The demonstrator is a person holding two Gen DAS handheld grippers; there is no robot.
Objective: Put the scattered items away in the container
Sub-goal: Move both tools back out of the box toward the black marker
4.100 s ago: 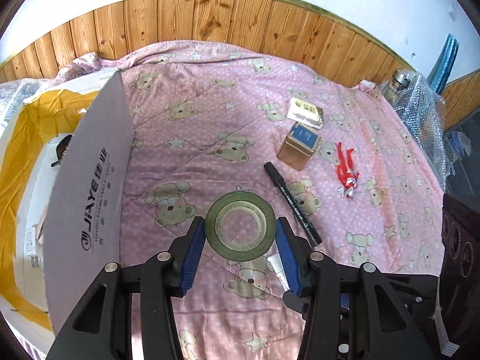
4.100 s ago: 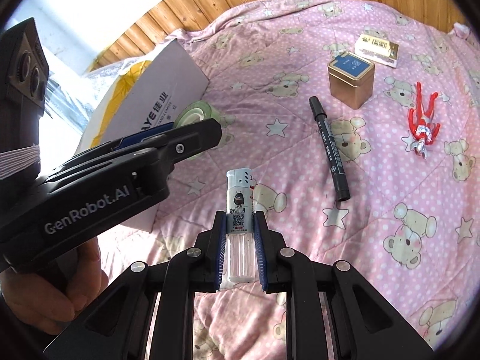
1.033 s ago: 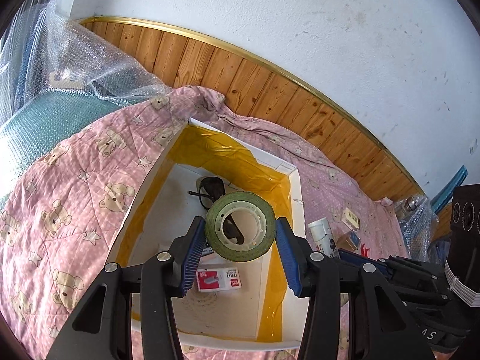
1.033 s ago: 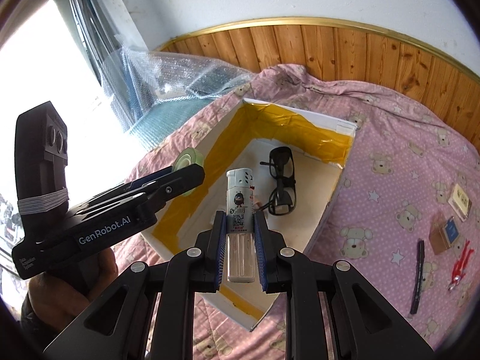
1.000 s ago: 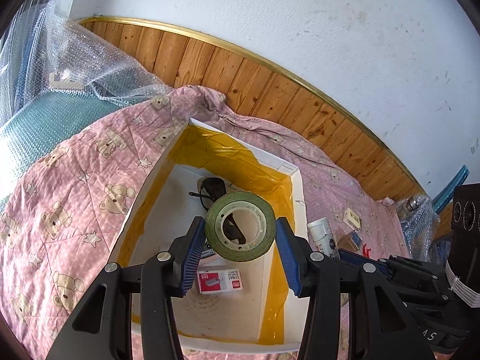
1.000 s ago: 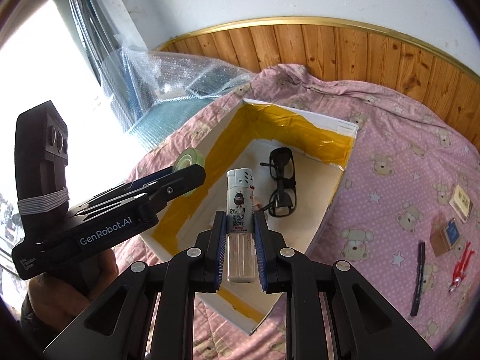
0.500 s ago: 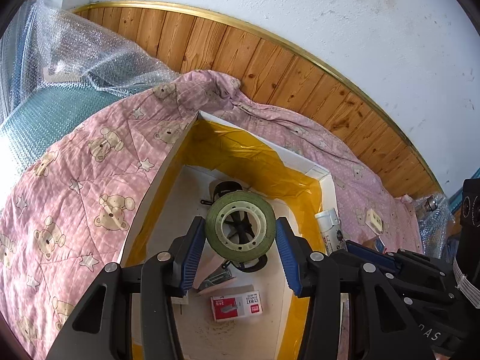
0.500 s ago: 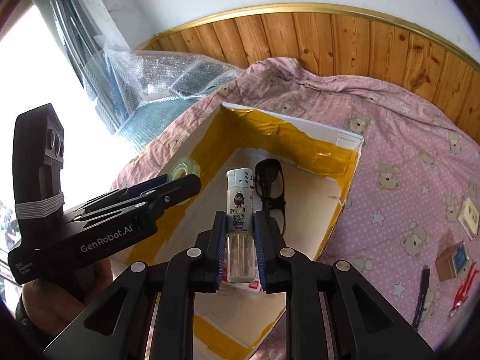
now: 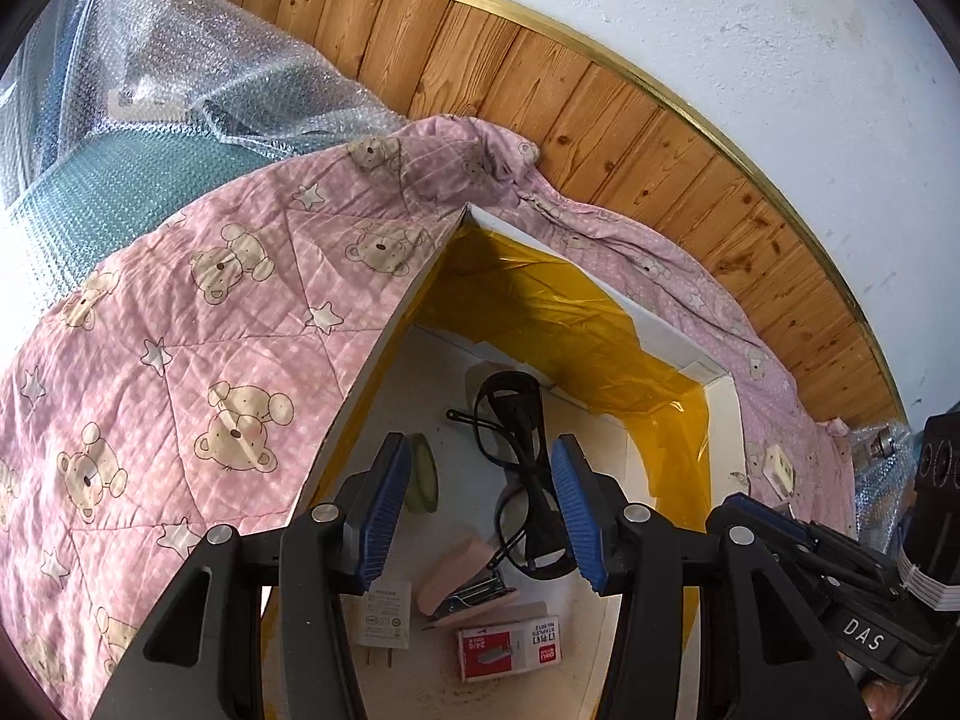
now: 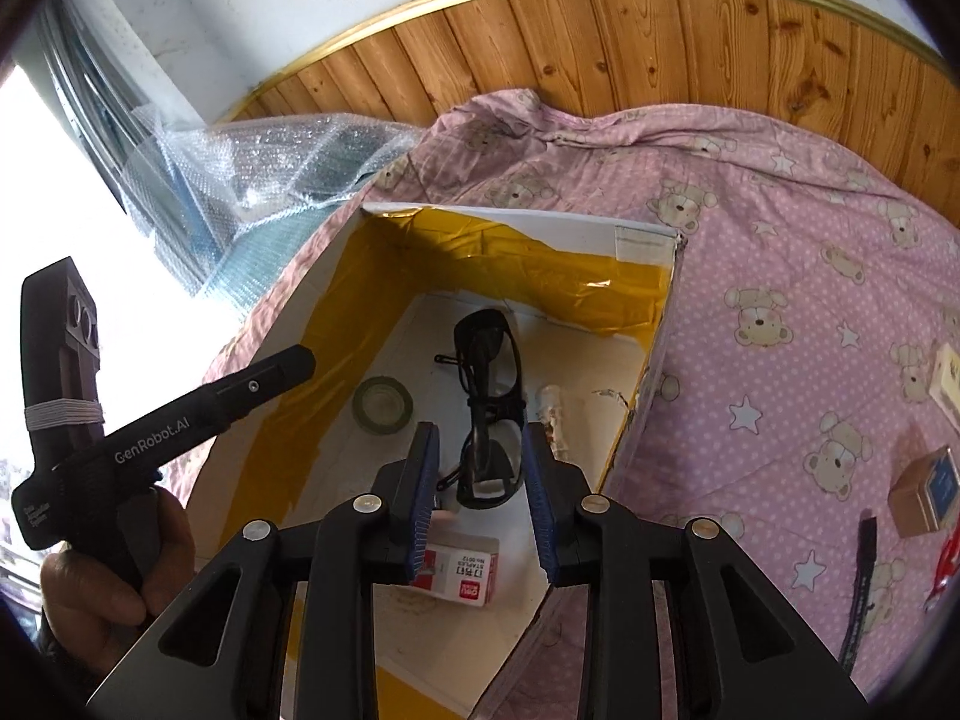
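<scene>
Here a pink bear-print quilt (image 9: 198,324) meets wood panelling (image 9: 540,96).

This is a bedroom in a home. A pink quilt (image 10: 780,252) printed with teddy bears and stars covers a bed and bunches up at its far edge against a knotty wooden headboard (image 9: 600,102) trimmed with a gold strip, below a white plastered wall (image 9: 690,18). Bright daylight comes in at the left of the right wrist view. Bubble wrap (image 9: 180,78) is heaped at the quilt's far left corner. A cardboard box (image 10: 642,237) lined with yellow tape stands on the quilt, holding household odds and ends.
</scene>
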